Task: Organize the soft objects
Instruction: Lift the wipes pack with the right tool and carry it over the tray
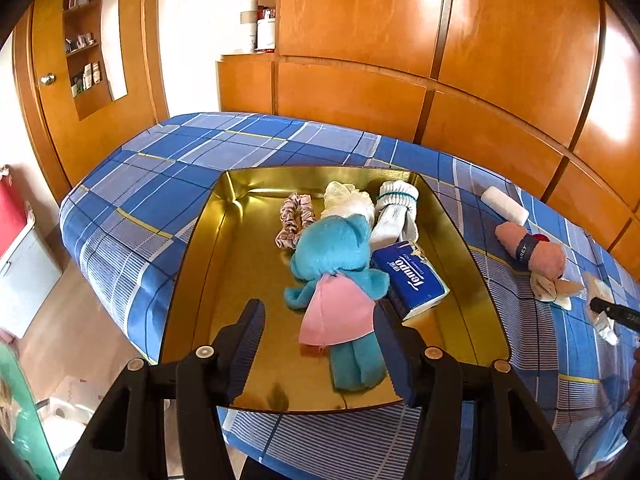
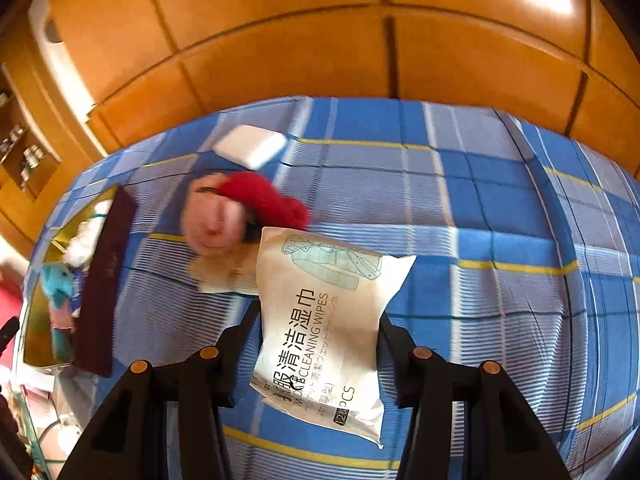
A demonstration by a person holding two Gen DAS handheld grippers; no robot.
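Wipes pack [image 2: 324,332]: a white pouch clamped between the right gripper [image 2: 320,320] jaws, lifted above the plaid bedcover [image 2: 480,208].
Left gripper [image 1: 318,332]: jaws part-open, gripping nothing, poised over the teal plush toy [image 1: 332,264]; its legs lie between the fingers.
Gold tray [image 1: 224,280]: ahead of the left gripper, holding toy, scrunchie [image 1: 294,216], rolled socks [image 1: 394,212], tissue packet [image 1: 412,276].
Hard to make out: beyond the pack, a pink roll [image 2: 212,216] and red thing [image 2: 264,196], blurred.
Cut off: a tan item [image 2: 228,272] half hidden behind the pack.
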